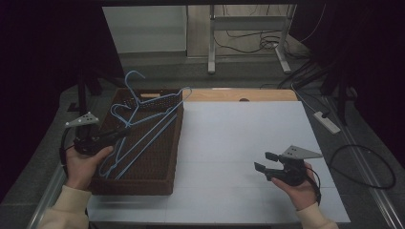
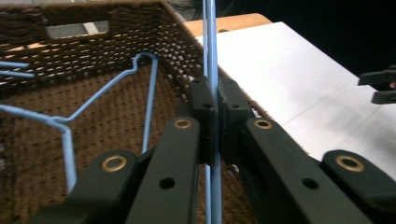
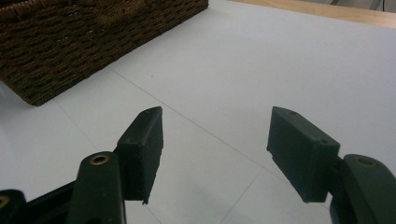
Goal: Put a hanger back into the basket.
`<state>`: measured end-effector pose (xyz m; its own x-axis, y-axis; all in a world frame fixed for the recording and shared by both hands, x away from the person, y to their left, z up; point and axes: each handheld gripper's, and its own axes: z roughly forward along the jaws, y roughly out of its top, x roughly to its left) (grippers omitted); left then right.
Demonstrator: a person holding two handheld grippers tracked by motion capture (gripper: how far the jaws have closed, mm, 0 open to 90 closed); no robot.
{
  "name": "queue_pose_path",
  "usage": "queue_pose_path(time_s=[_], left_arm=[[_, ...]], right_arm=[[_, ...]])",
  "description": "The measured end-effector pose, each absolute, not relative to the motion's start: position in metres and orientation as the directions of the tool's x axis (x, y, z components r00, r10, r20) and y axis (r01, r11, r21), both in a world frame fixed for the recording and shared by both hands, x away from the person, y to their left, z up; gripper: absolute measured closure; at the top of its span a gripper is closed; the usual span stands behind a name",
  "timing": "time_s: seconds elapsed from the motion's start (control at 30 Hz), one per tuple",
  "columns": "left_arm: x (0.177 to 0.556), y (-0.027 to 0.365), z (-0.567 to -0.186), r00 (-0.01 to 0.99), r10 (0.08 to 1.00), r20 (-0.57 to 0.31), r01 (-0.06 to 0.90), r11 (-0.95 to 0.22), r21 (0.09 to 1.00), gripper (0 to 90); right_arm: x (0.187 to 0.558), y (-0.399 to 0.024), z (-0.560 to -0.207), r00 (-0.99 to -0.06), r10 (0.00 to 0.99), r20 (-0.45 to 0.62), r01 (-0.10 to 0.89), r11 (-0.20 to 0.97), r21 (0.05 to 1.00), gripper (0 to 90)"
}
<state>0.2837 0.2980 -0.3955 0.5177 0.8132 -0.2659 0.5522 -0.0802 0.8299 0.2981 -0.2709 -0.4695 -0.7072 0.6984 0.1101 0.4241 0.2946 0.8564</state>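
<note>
Black jaws of the left gripper (image 2: 212,116) pinch a blue wire hanger (image 2: 211,56), its rod running from 6 toward 12 o'clock over the wicker basket (image 2: 116,121). From above, its long axis slants toward 1 o'clock. Right gripper (image 3: 215,149) hovers spread over the white tabletop (image 3: 261,60). No writing is legible.

We note a dim room with dark surroundings; the white tabletop (image 1: 239,143) is brightest. Close jaws look soft, slightly blurred.
</note>
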Motion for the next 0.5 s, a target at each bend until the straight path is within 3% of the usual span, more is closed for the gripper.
queue_pose_path(time_s=[0.27,0.5], left_arm=[[0.285,0.318,-0.403,0.473,0.837,-0.275,0.569,-0.051,0.821,87.2],[0.292,0.318,-0.414,0.466,0.847,-0.258,0.606,-0.093,0.79,87.2]], right_arm=[[0.298,-0.27,-0.47,-0.709,0.697,0.104,0.424,0.303,0.854,36.6],[0.298,-0.268,-0.472,-0.711,0.696,0.097,0.423,0.314,0.85,36.6]])
